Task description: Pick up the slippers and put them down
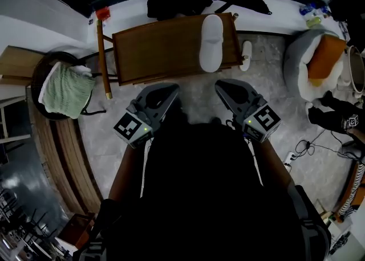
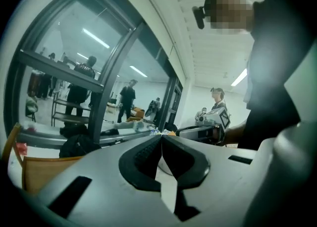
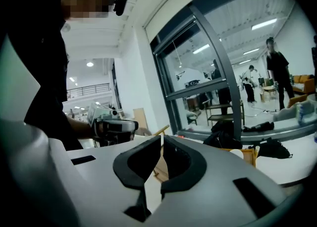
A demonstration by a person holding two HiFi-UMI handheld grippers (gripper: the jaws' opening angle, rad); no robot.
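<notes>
A long white fabric slipper [image 1: 210, 43] lies flat on the right end of a brown wooden table [image 1: 159, 49]. A second, smaller-looking white slipper [image 1: 246, 56] lies on the floor just beside that end of the table, at the first one's 4 o'clock.

At 3 o'clock from the table, a round grey padded bed [image 1: 296, 60] holds an orange cushion [image 1: 325, 56]. At 9 o'clock, a dark round basket [image 1: 43, 66] holds a folded pale green cloth [image 1: 65, 90].

The left gripper [image 1: 170, 88] and the right gripper [image 1: 223, 86] are side by side at 6 o'clock of the table, apart from it. The slipper on the table is at 12 o'clock between them. Each gripper's jaws are closed tip to tip with nothing in them.

The speckled grey stone floor [image 1: 274, 92] runs beneath. A dark-framed glass wall [image 2: 99, 72] stands behind the table under a white ceiling with strip lights.
</notes>
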